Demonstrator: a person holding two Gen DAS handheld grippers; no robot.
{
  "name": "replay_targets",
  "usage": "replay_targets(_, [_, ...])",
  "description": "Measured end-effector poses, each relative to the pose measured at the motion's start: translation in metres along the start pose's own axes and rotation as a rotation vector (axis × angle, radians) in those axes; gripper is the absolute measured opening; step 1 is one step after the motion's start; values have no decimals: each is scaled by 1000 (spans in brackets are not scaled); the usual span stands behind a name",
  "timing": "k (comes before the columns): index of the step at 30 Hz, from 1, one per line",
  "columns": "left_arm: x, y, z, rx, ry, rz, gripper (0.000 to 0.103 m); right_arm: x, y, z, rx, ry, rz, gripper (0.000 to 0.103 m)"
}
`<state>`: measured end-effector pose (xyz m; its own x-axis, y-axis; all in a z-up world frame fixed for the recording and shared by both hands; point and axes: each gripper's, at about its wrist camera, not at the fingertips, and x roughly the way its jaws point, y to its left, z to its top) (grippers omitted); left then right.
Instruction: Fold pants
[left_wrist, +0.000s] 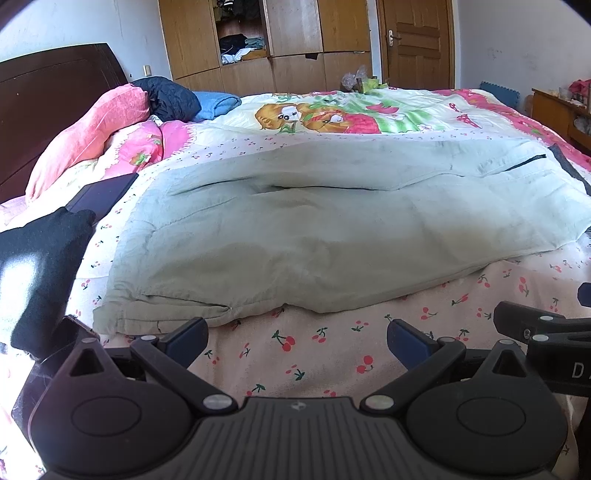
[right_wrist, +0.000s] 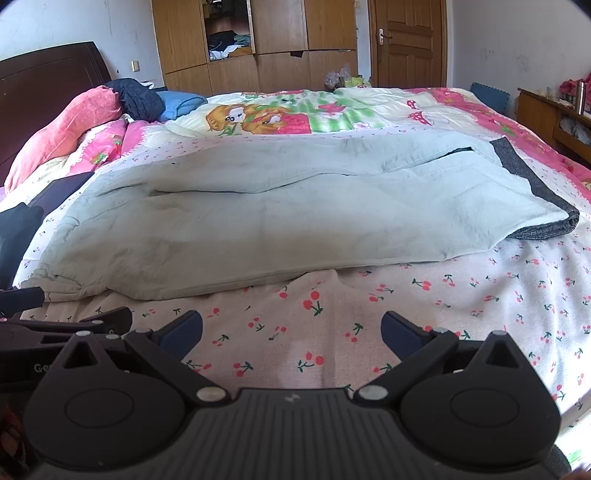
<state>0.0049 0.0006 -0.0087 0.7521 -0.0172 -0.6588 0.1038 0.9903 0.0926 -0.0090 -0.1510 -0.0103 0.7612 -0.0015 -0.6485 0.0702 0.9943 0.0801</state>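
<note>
A wide bed (left_wrist: 332, 354) with a cherry-print cotton sheet filled the room, a cartoon-printed quilt (left_wrist: 332, 110) spread across its far half. Across the middle of the bed lay the pale mint-green cotton pants (left_wrist: 295, 229), stretched sideways, legs apparently laid one over the other, the dark grey knitted waistband (right_wrist: 532, 184) at the right end and the cuffs at the left. That suggested a first lengthwise fold was done; the shorter folds across the length looked not yet started. A black cloth (left_wrist: 40, 266) sat by the cuffs. Nearest, the left gripper (left_wrist: 295, 341) and the right gripper (right_wrist: 291, 328) hovered over bare sheet just short of the pants, jaws spread wide, holding nothing.
</note>
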Motion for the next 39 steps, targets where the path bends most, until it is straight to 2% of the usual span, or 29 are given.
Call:
replay_targets(18, [0, -2, 0, 7, -7, 10, 103, 1, -1, 0, -6, 4, -6, 102])
replay_targets(30, [0, 15, 5, -76, -25, 16, 103, 1, 18, 20, -82, -3, -39, 102])
replay_targets(34, [3, 22, 11, -80, -50, 48, 103, 7, 28, 31, -119, -2, -37, 102])
replay_targets(39, [15, 26, 24, -1, -115, 118, 103, 25, 43, 45, -162, 0, -33, 102])
